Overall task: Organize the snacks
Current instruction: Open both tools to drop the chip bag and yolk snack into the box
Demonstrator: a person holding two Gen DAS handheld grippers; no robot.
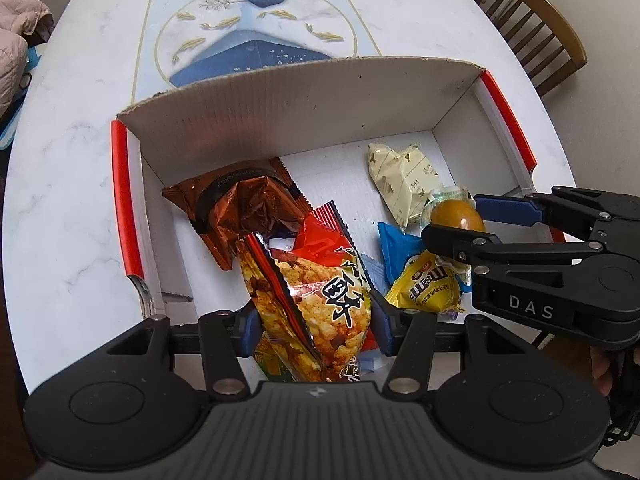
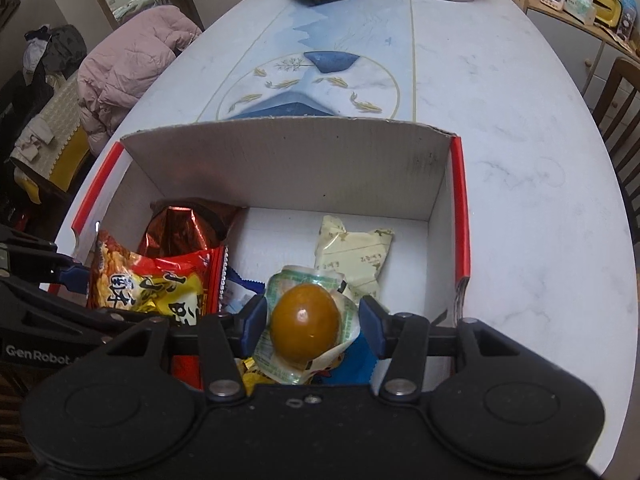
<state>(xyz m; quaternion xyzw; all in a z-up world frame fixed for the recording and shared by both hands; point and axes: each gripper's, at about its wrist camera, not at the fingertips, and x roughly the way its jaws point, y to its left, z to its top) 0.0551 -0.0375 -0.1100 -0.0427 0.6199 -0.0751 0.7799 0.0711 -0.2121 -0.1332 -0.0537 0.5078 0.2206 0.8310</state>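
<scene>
Box: a white corrugated cardboard box (image 1: pixel 304 96) with red edge strips sat on the marble-look table (image 1: pixel 72 208), open at the top, tall back wall upright on the far side.
Left gripper: the left gripper (image 1: pixel 316 318) was partway open, with both blue pads pressed on the sides of the popcorn-style snack bag (image 1: pixel 312 292), so it had hold of that one.
Snack bag look: red and yellow crinkly foil, puffed-grain picture, big black characters on it, serrated top seam.
Snack bag direction: its long axis ran from the gripper away toward the back wall of the box, with the serrated end pointing that way and leaning a bit left.
Right gripper: the right gripper (image 2: pixel 312 320) was also partway open, pads clamped on the packaged egg (image 2: pixel 304 330).
Egg look: brown, glossy, egg-shaped, sealed in a clear wrapper with green print.
Egg direction: long axis roughly along the fingers in the wrist view, wrapper crumpled all around it.
Where: both held items were over the near part of the box, bag on the left, egg on the right.
Already in there: a brown foil pack (image 1: pixel 240 204) at the back left, a cream wrapped pack (image 1: pixel 404 180) at the back right, a yellow pack (image 1: pixel 428 286) and a blue wrapper (image 1: pixel 394 242) near the front.
</scene>
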